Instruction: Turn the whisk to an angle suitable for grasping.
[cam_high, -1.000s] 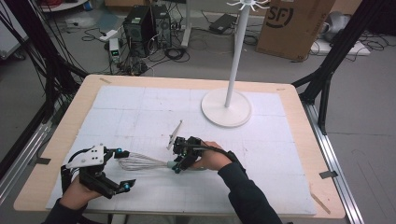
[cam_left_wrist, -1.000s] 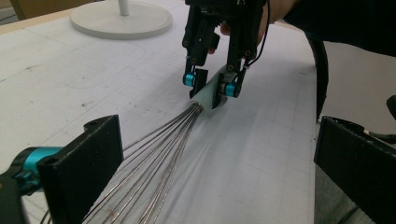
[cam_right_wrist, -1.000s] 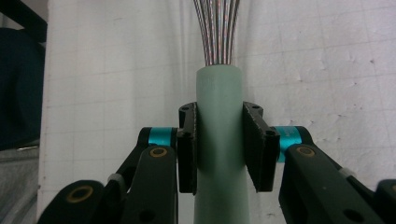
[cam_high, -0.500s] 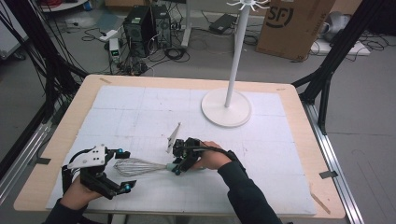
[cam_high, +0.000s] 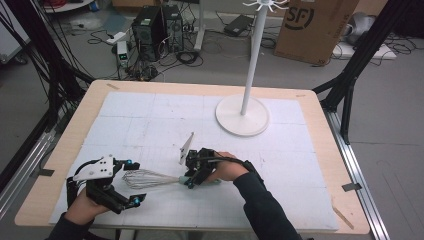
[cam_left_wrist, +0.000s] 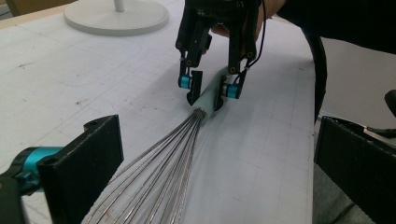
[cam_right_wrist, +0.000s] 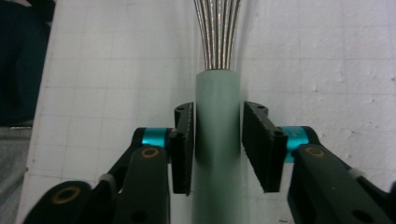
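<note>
My right gripper (cam_right_wrist: 217, 144) straddles the pale green handle of a whisk (cam_high: 165, 178) lying flat on the bench (cam_high: 320, 107), its wire loops pointing toward my left gripper (cam_high: 131, 182). In the right gripper view a thin gap shows between each black pad (cam_right_wrist: 183, 147) and the handle, so the jaws have just been easing apart and no longer press on it; I judge the whisk released, not carried. My left gripper stands wide open, its jaws either side of the wire loops without touching them, as the left gripper view shows. The risks from here, as I read them: the round handle could roll on the white gridded mat (cam_high: 150, 120) once the pads clear it; a pad could snag the handle as I pull away and drag the whisk askew; and if my left gripper closes on the springy wires, they may flex, slip out or bend. The white stand (cam_high: 242, 112) sits well apart, farther back on the bench, and is unlikely to be struck. The only legible writing is "SF" in a dark logo on the cardboard box (cam_high: 315, 25) on the floor beyond the bench.
</note>
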